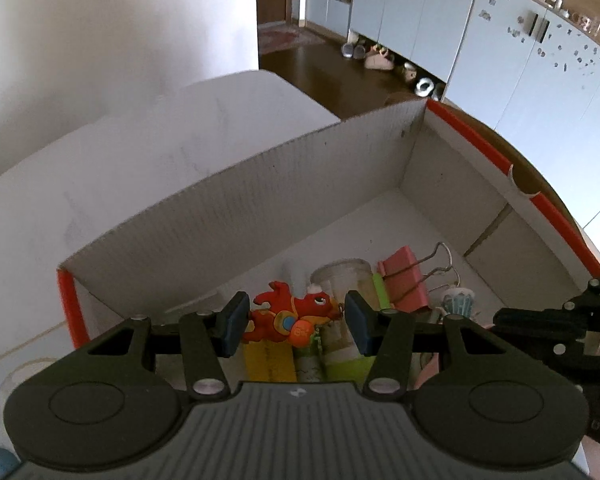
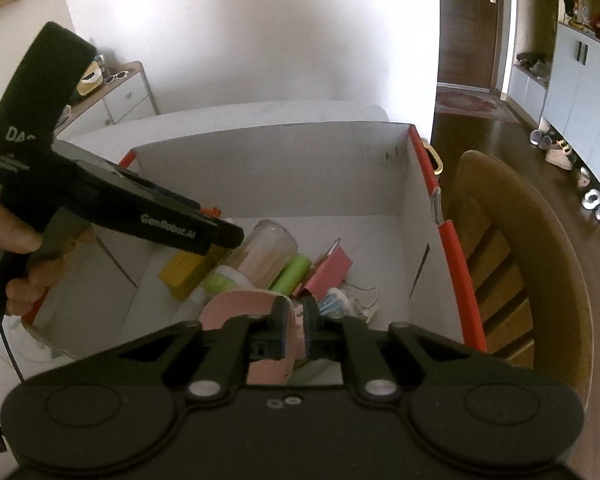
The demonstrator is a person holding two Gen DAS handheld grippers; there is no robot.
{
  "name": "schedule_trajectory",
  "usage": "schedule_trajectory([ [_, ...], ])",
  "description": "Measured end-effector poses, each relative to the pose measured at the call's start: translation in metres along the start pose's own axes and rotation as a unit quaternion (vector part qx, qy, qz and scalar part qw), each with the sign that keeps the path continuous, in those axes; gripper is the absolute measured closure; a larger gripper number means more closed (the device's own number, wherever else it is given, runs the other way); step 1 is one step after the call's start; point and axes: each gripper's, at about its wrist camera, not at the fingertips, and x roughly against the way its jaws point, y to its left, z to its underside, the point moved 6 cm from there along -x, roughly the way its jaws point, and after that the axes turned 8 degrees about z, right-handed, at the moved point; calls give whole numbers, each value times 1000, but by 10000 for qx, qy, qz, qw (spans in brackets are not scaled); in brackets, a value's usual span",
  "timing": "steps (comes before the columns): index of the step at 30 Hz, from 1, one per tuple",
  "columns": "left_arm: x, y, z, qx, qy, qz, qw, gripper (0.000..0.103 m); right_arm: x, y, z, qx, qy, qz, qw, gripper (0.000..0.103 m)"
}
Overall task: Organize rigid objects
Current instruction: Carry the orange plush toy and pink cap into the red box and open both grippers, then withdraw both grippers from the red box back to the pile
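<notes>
while held over box [image 1: 260, 184], red toy [image 1: 292, 316] between hand-held gripper [image 1: 296, 320]

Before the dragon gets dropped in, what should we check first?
1. Dragon sits between the left tool's pads: ok.
2. Left tool is over the box, not outside it: ok.
3. Bare box floor is left for the dragon, towards the far wall: ok.
4. Right tool grips the pink thing firmly: cannot tell, the pads hide the contact.
5. The two tools stay apart from each other: ok.
</notes>
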Motion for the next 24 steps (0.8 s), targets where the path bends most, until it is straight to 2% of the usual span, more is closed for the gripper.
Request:
schedule_trajectory([
  [8, -5, 3, 2, 228, 167, 106, 9995, 50, 5, -5, -2, -202, 11, -124, 9997, 79],
  [12, -2, 3, 4, 214, 173, 44, 9996, 50, 9, -5, -2, -272, 6, -165, 9995, 73],
  [24, 28, -3, 12, 230, -99, 62, 9997, 47, 26, -7, -5, -450, -165, -241, 9986, 58],
])
